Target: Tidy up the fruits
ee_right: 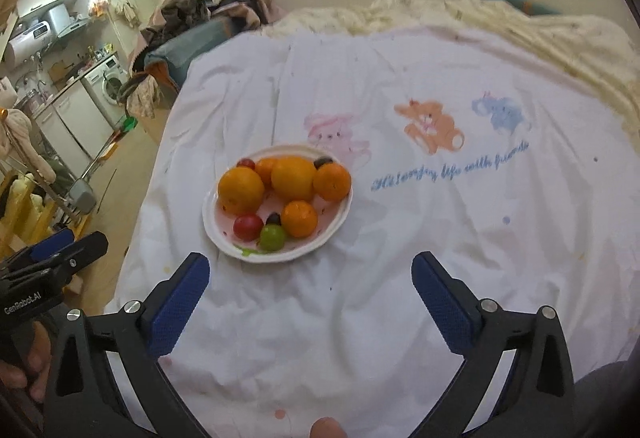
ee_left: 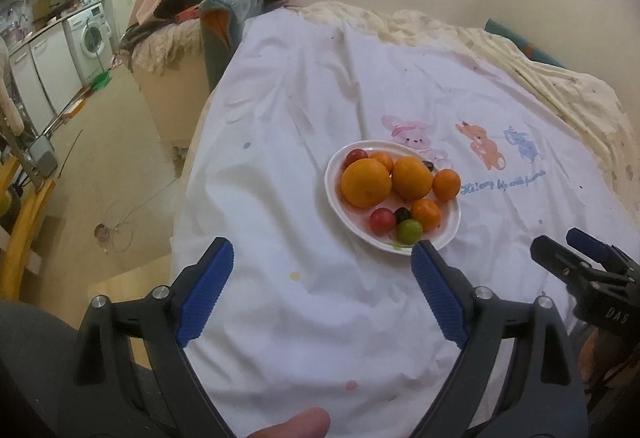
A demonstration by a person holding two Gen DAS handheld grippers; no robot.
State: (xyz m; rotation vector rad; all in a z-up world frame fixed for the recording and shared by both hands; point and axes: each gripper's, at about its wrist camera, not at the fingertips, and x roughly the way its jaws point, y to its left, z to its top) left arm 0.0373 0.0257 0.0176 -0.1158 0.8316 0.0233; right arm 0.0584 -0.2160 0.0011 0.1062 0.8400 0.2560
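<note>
Two black grippers, left gripper [ee_left: 322, 262] and right gripper [ee_right: 310, 276], hover with blue-padded fingers [ee_right: 180, 302] released and empty, apparently done, short of the white round plate [ee_right: 216, 230] on the bed's white sheet [ee_right: 400, 278], where the fruits [ee_right: 292, 178] already sit gathered.

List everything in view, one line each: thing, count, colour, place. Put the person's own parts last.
plate: one, white, on the sheet, ahead of both grippers.
oranges: five, orange, two large and three smaller, on the plate.
red tomatoes: two, red, one near edge, one far edge.
green fruit: one, green, near edge of plate.
dark grapes: two, dark purple, one far, one mid-plate.
sheet: one, white with cartoon animals, covering the bed.
washing machine: one, white, far left.
left gripper: one, black with blue pads, open, empty.
right gripper: one, same colours, open, empty.
</note>
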